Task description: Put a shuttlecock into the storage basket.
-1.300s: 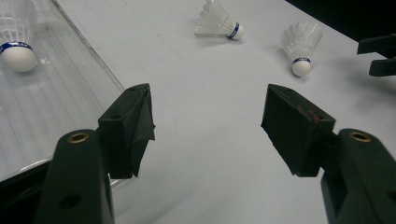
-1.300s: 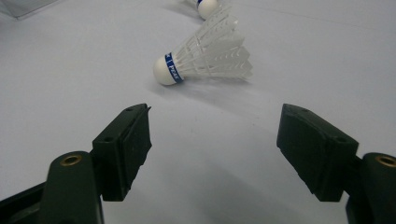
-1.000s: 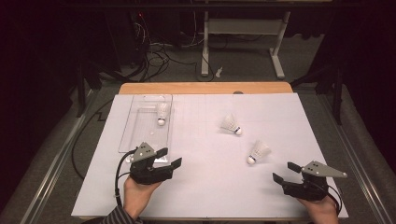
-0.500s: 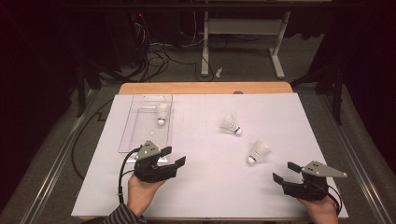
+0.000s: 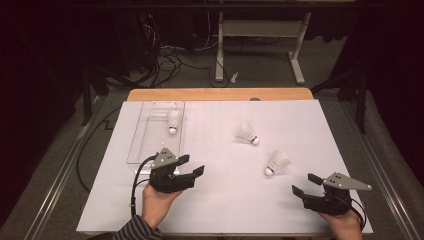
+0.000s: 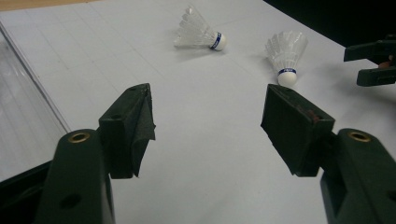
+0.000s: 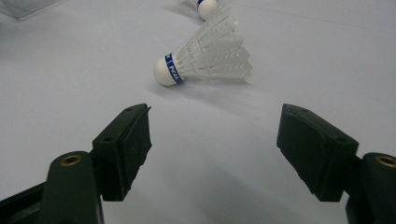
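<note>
Both grippers sit low at the near edge of the white table cover (image 5: 220,210), and both are spread wide with nothing between the jaws. The left gripper (image 5: 192,166) is near the middle-left, just off the near end of the clear tray (image 5: 146,145), and it points right and away toward the open sheet. The right gripper (image 5: 306,184) waits at the near right corner, angled left.

Three shuttlecocks are out here. One shuttlecock (image 5: 173,121) lies inside the tray at its far end. Another shuttlecock (image 5: 247,134) lies on its side at mid-table, well apart from both tools. The nearest shuttlecock (image 5: 276,163) rests just beyond the right gripper, and in the right gripper view (image 7: 205,50) it lies on its side, white cork tip to the left, feather skirt fanning right, dead ahead of the spread jaws.

That looks like the one to go for. I'd judge it to be feather-light, so a nudge from either jaw will likely send it rolling on its round skirt. The feathers look thin and springy, easily crushed or bent; squeeze there and it may deform or squirt out. The cork tip with its blue band is the firm part, though small and rounded, so it may slip. Best bet: close gently across the neck, where band meets feathers.
</note>
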`<state>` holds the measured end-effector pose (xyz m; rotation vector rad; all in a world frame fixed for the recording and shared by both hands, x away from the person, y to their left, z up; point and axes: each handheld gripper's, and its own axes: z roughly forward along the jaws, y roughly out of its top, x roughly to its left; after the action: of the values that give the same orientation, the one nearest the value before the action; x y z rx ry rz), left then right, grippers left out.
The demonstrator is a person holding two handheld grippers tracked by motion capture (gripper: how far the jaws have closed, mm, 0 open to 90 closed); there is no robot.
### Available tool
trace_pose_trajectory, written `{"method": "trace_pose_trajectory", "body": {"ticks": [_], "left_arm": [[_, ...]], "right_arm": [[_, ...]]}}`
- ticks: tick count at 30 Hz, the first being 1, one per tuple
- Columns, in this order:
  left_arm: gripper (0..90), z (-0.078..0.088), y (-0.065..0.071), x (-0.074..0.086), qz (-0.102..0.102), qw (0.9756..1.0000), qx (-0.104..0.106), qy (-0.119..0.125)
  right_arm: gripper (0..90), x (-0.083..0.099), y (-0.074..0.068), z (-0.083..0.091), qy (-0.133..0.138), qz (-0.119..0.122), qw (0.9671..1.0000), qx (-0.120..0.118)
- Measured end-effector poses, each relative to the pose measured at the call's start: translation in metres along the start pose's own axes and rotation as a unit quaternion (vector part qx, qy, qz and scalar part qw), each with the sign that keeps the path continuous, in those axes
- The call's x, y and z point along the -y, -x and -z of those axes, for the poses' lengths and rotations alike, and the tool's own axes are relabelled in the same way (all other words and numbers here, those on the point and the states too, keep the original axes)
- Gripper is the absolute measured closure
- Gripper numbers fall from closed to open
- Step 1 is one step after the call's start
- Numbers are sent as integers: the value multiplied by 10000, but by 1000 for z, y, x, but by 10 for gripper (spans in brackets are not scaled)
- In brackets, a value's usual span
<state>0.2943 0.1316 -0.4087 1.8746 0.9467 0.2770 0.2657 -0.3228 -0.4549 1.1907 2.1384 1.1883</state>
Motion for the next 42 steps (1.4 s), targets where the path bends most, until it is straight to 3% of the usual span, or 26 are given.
{"method": "trace_pose_trajectory", "body": {"ticks": [42], "left_arm": [[359, -34, 11, -24, -131, 9997, 188, 30]], "right_arm": [[264, 0, 0, 0, 10, 2, 10000, 2]]}}
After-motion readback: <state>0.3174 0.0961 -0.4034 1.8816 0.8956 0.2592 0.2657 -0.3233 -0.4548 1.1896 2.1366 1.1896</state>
